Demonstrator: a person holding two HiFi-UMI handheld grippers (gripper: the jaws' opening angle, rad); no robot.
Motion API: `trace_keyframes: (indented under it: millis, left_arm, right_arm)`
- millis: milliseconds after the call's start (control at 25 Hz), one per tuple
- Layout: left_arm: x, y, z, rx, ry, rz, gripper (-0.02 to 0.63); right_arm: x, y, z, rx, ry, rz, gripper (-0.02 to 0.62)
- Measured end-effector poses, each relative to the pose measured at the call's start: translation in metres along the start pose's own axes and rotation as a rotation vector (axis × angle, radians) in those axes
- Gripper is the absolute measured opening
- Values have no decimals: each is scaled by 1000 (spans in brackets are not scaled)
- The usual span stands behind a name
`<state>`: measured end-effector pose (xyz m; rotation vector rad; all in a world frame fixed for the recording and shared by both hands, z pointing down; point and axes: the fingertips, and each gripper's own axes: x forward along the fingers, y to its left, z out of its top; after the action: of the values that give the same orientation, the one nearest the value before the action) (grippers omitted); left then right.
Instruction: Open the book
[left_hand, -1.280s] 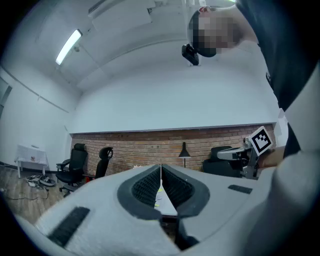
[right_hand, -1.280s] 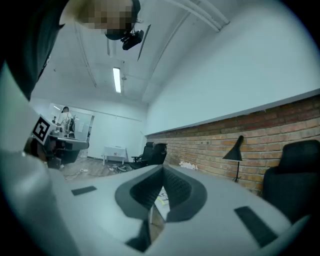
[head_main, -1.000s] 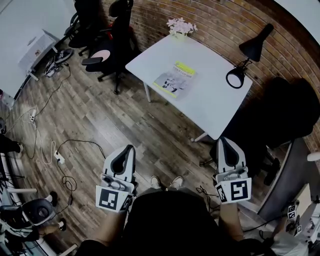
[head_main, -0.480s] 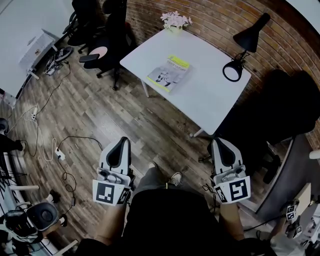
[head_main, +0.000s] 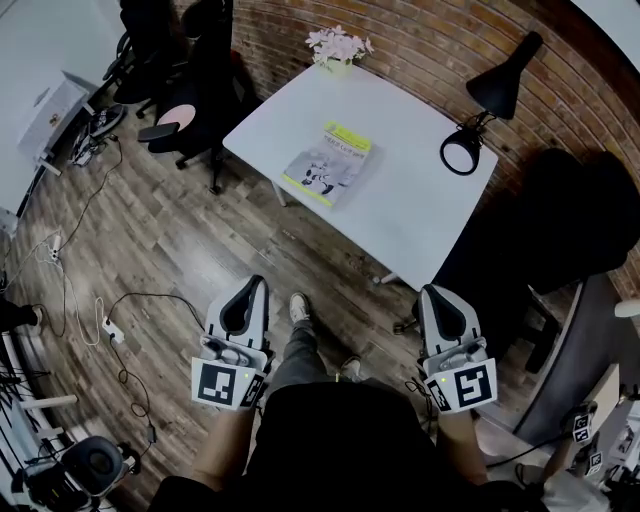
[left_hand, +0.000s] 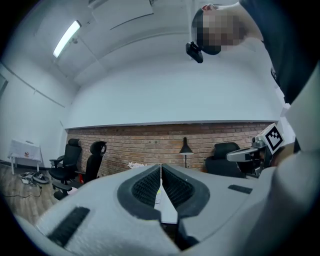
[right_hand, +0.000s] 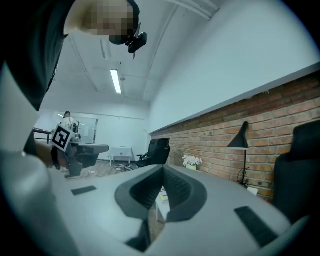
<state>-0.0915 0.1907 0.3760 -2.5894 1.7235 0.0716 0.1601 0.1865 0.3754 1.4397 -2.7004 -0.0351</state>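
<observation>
The person is standing on the wooden floor (head_main: 190, 230), holding the left tool (head_main: 250, 293) and the right tool (head_main: 441, 300) level, one on each side of the body, both pointing toward the white surface (head_main: 420, 210) ahead. Each tool's jaws are pressing together at the tips, with nothing between them. One shoe (head_main: 298, 308) is showing on the floor between the two tools. To the left, cables and a power strip (head_main: 110, 330) are lying on the floor. Farther on, the surface is standing against the brick wall (head_main: 420, 40). The book (head_main: 327, 163) is lying closed and flat on it, near its left edge, well apart from both tools. A black desk lamp (head_main: 485, 105) is leaning over the right side, a pot of pale flowers (head_main: 338, 48) is sitting at the far corner, and black office chairs (head_main: 185, 90) are standing at the far left.
</observation>
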Motion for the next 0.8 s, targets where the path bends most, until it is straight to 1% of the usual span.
trace_keyframes:
  millis: [120, 280, 400, 560, 800]
  left_arm:
    - [27, 28, -7, -13, 18, -19, 31]
    - [65, 72, -16, -20, 40, -45, 31]
    - [86, 103, -17, -26, 35, -67, 31]
    - [111, 135, -13, -53, 17, -109, 31]
    - [134, 166, -24, -87, 44, -153, 31]
  right_arm:
    - [43, -5, 3, 39, 15, -2, 14]
    - [108, -9, 14, 6, 18, 0, 14]
    - [146, -8, 22, -17, 24, -12, 14]
    - [184, -2, 26, -28, 41, -36, 14]
    - [222, 10, 33, -51, 64, -54, 14]
